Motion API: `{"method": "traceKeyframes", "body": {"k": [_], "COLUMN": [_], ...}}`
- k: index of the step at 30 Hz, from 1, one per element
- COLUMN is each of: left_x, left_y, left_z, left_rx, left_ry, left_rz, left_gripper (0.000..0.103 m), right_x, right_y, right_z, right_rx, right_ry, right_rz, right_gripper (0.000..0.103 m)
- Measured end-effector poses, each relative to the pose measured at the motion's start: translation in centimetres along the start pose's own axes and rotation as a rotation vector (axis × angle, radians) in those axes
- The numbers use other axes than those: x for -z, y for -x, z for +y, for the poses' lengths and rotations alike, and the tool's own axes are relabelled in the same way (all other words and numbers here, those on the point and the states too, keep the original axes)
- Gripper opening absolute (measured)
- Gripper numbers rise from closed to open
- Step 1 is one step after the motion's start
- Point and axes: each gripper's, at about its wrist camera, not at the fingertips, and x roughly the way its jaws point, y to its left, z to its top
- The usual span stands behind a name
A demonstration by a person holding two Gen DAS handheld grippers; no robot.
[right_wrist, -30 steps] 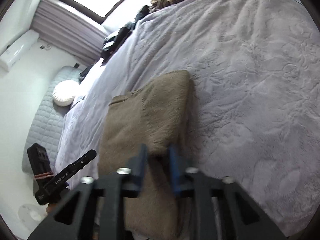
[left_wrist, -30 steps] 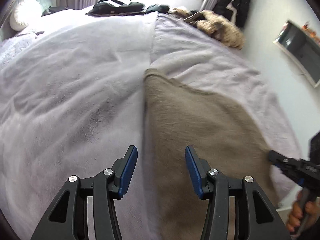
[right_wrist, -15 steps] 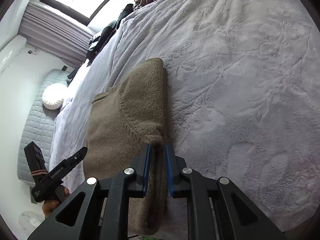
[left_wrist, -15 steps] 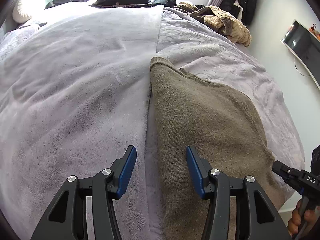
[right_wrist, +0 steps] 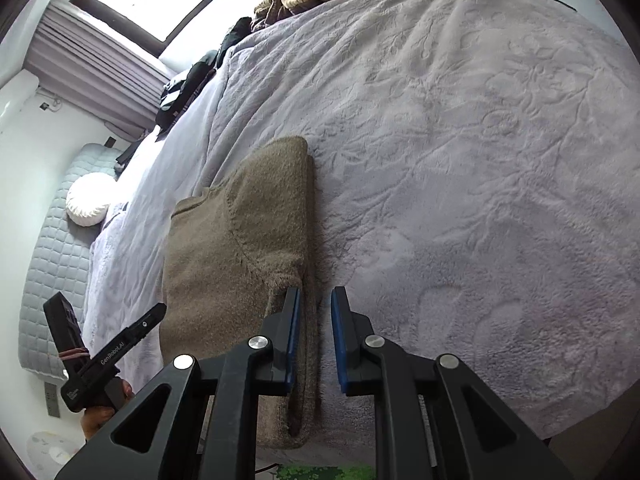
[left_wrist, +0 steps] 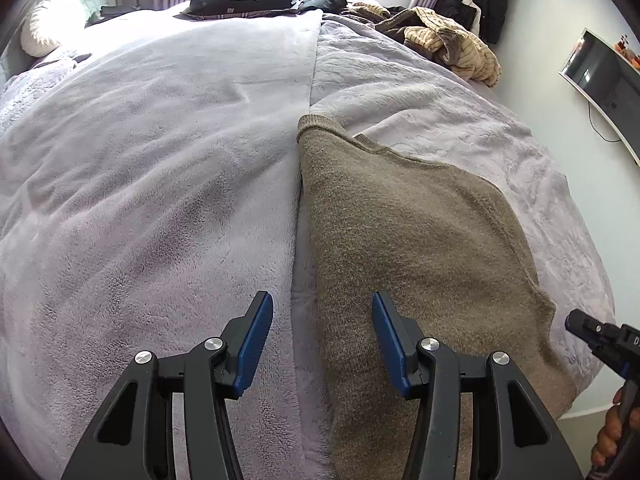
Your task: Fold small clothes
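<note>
On the bed (left_wrist: 160,184), lower centre-right of the left wrist view, lies the folded brown sweater (left_wrist: 420,248). Knit fuzzy, taupe-brown; ribbed neckline edge at its upper end; sleeve seam curves across the top layer in the right wrist view. Left long edge follows the seam between the smooth lavender blanket and the embossed floral blanket (right_wrist: 460,140).

Writing: "GenRobot.AI" readable on the left gripper's body, lower left of the right wrist view. "D" partly visible on the right gripper's body at the right edge of the left wrist view; rest cut off.

Left gripper (left_wrist: 322,338): jaws spread, nothing between the pads, above the sweater's left edge.

Right gripper (right_wrist: 315,336): jaws narrow with a gap; sweater's folded right edge sits between them. Cannot tell whether the pads press it.

Upper frame: striped tan clothes pile (left_wrist: 452,44), dark garments (left_wrist: 244,0).
</note>
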Motion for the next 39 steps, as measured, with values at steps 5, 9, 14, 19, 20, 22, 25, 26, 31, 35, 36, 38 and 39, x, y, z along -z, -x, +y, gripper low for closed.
{"method": "traceKeyframes", "body": {"k": [5, 9, 14, 19, 20, 22, 25, 26, 31, 35, 36, 38, 39], "left_x": [-0.1, -0.2, 0.0, 0.7, 0.8, 1.0, 1.1, 1.2, 1.4, 1.4, 1.4, 1.4, 1.4], "left_y": [0.6, 1.8, 2.4, 3.1, 3.2, 3.4, 3.8, 3.8, 3.8, 3.5, 3.5, 3.5, 3.5], "left_z": [-0.4, -1.5, -2.6, -4.0, -4.2, -4.6, -4.8, -4.8, -5.0, -5.3, -5.3, -5.5, -5.5], "left_rx": [-0.031, -0.098, -0.128, -0.17, -0.19, -0.213, -0.213, -0.207, -0.206, -0.209, -0.209, -0.21, -0.211], "left_ry": [-0.006, -0.027, -0.03, -0.071, -0.08, -0.087, -0.083, -0.082, -0.075, -0.076, -0.076, -0.08, -0.081], "left_rz": [0.003, -0.05, -0.038, -0.047, -0.05, -0.058, -0.071, -0.07, -0.063, -0.055, -0.055, -0.056, -0.056], "left_gripper": [0.054, 0.102, 0.102, 0.102, 0.102, 0.102, 0.102, 0.102, 0.102, 0.102, 0.102, 0.102, 0.102], "right_x": [-0.5, -0.7, -0.2, 0.8, 0.9, 1.1, 1.2, 1.2, 1.2, 1.2, 1.2, 1.3, 1.3], "right_y": [0.0, -0.7, -1.5, -1.9, -1.8, -2.0, -2.2, -2.2, -2.2, -1.9, -1.8, -1.7, -1.7], "right_z": [2.0, 4.9, 8.9, 11.1, 11.2, 11.5, 11.4, 11.3, 11.3, 11.5, 11.6, 11.8, 11.9], "right_rx": [0.041, 0.098, 0.209, 0.274, 0.279, 0.288, 0.297, 0.3, 0.339, 0.359, 0.363, 0.373, 0.376], "right_ry": [0.063, 0.152, 0.305, 0.381, 0.384, 0.379, 0.364, 0.362, 0.365, 0.374, 0.378, 0.39, 0.394], "right_rz": [0.006, 0.025, 0.017, 0.003, 0.002, 0.005, 0.017, 0.022, 0.02, -0.002, -0.005, -0.014, -0.018], "right_gripper": [0.018, 0.084, 0.088, 0.097, 0.097, 0.097, 0.097, 0.097, 0.097, 0.097, 0.097, 0.097, 0.097]}}
